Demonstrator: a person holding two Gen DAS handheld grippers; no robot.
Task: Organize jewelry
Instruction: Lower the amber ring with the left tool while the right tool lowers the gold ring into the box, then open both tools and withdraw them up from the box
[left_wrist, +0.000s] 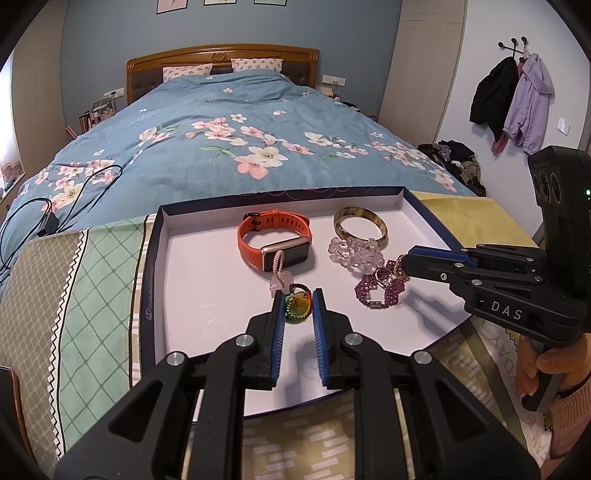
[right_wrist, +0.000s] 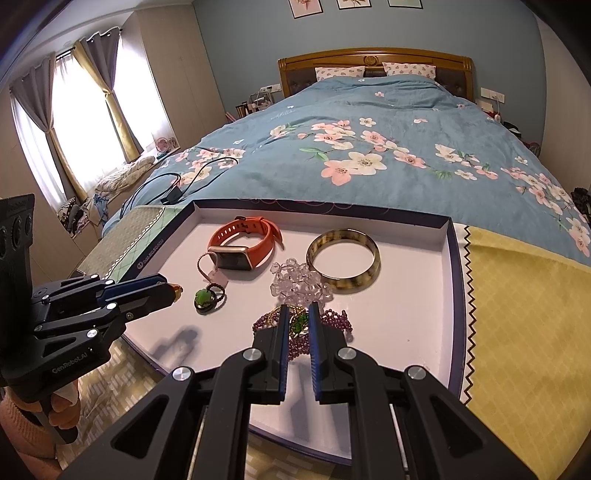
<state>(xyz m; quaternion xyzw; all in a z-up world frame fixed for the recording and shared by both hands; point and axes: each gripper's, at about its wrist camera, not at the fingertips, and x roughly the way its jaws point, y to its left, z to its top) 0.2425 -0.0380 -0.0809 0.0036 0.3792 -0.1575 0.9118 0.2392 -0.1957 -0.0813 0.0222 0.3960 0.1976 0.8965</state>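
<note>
While both of my grippers hover low over the shallow tray (left_wrist: 402, 195) at the foot of the bed (left_wrist: 229, 122), the step in hand looks like singling pieces out of the jewelry spread on its white floor. My left gripper (left_wrist: 299, 297), at lower centre of its own view, has its jaws drawn in close around the small green-and-orange beaded ring (left_wrist: 297, 307); I cannot tell for sure whether the pads truly pinch it or only flank it. In the right wrist view that gripper's tip seems to carry something small and orange, apart from a green ring lying on the tray. My right gripper (right_wrist: 296, 308) stands nearly shut at lower centre of its view, nosed into the tangle of purple bead bracelet (right_wrist: 338, 321) and gold chain, with a green charm (right_wrist: 298, 323) showing between the pads. Behind these lie the clear crystal bracelet (right_wrist: 299, 282), the amber bangle (right_wrist: 343, 260) toward the upper right of the tray and the orange smartwatch (right_wrist: 242, 243) at upper left. Next, I judge, each piece must lift straight up, slowly, so that the snarled strands are not dragged along, then go down on bare tray well apart from its neighbours.
</note>
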